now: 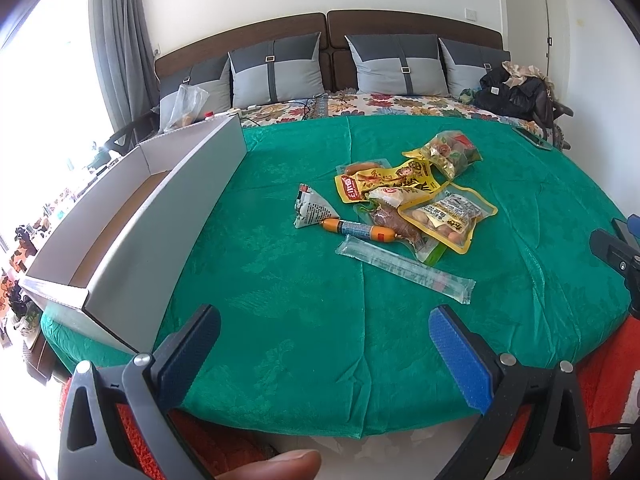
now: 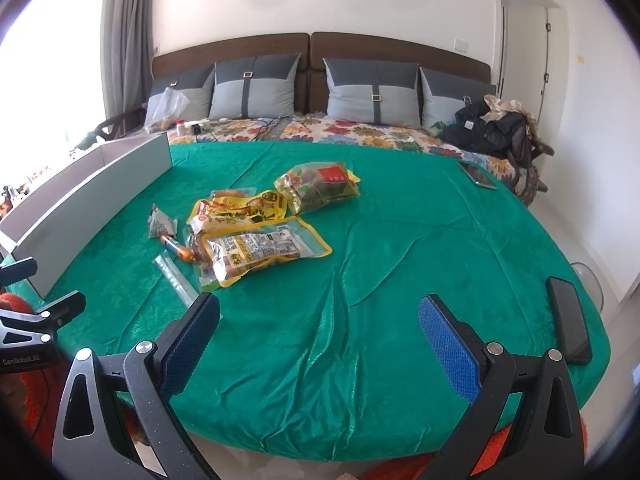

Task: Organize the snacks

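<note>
A heap of snack packets (image 1: 412, 200) lies mid-table on the green cloth (image 1: 280, 280): yellow pouches, an orange sausage stick (image 1: 360, 231), a grey triangular pack (image 1: 312, 210) and a long clear sleeve (image 1: 404, 270). In the right wrist view the same heap (image 2: 256, 232) sits left of centre. A long grey cardboard box (image 1: 132, 232), open on top, stands at the left table edge. My left gripper (image 1: 324, 344) is open at the near edge, well short of the heap. My right gripper (image 2: 320, 340) is open too, nothing between its fingers.
A black phone (image 2: 568, 320) lies at the table's right edge, another phone (image 2: 478, 175) at the far right. Behind the table is a bed with grey pillows (image 1: 276, 72), a plastic bag (image 1: 186, 106) and dark clothes (image 1: 516, 88). A fingertip (image 1: 280, 466) shows at the bottom.
</note>
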